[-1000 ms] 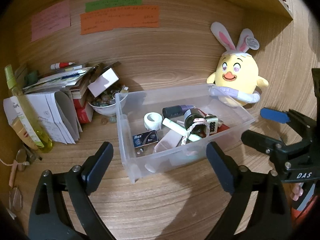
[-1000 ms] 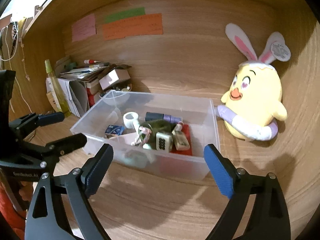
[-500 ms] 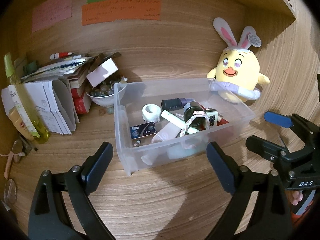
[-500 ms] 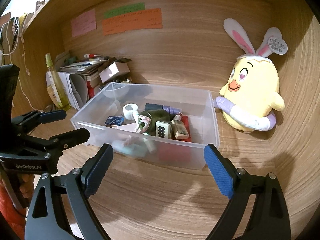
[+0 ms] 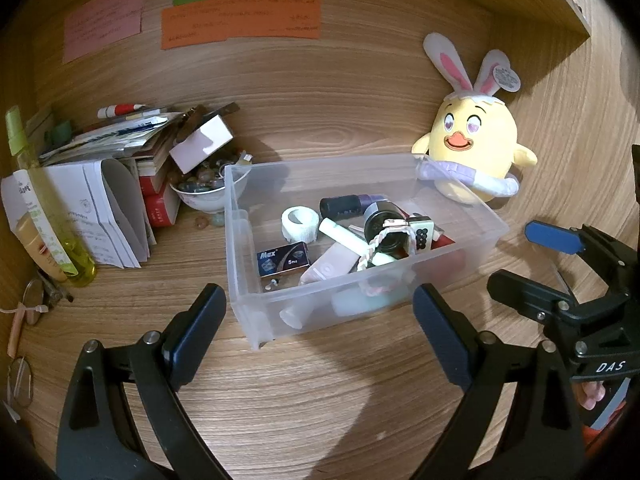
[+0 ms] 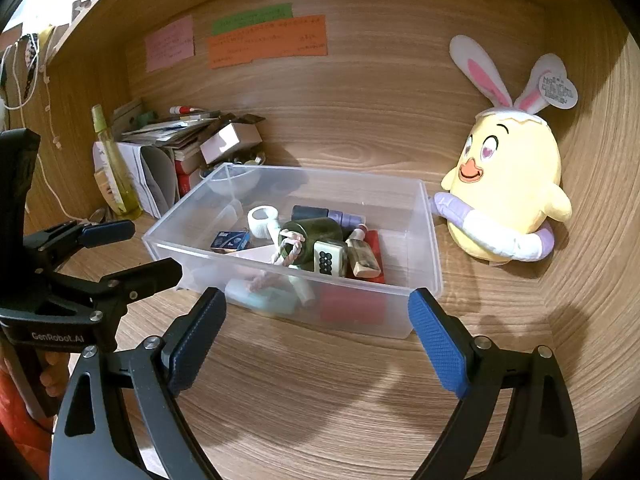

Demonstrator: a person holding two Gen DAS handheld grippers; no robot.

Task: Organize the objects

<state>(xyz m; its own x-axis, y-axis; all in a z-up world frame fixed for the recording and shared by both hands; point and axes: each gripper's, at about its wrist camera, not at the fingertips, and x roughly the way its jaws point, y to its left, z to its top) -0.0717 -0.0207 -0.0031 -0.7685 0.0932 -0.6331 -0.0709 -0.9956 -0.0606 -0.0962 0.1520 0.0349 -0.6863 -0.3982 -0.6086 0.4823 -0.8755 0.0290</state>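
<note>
Clear plastic bin is sitting on the wooden worktop, just ahead of both grippers and touching neither. Inside it are lying a white tape roll, a small blue box, a dark round jar, a tile with black dots, a braided cord and a red box.

Left gripper is hovering with its fingers spread wide and nothing between them. Right gripper is likewise hovering released, blue fingers wide apart and empty. Each view is catching the other gripper at its edge.

Yellow plush chick with rabbit ears is leaning against the back wall, just beside the bin's right end.

Left wrist view is showing more of the clutter at the bin's left: a white bowl of pebbles touching the bin's corner, loose pebbles beneath it, a paper stack, a yellow-green spray bottle and a small white carton. Right wrist view is seeing the bowl only through the bin's wall, yet it alone is showing hanging cords at far left.

Pink, green and orange notes are sticking to the back wall.
</note>
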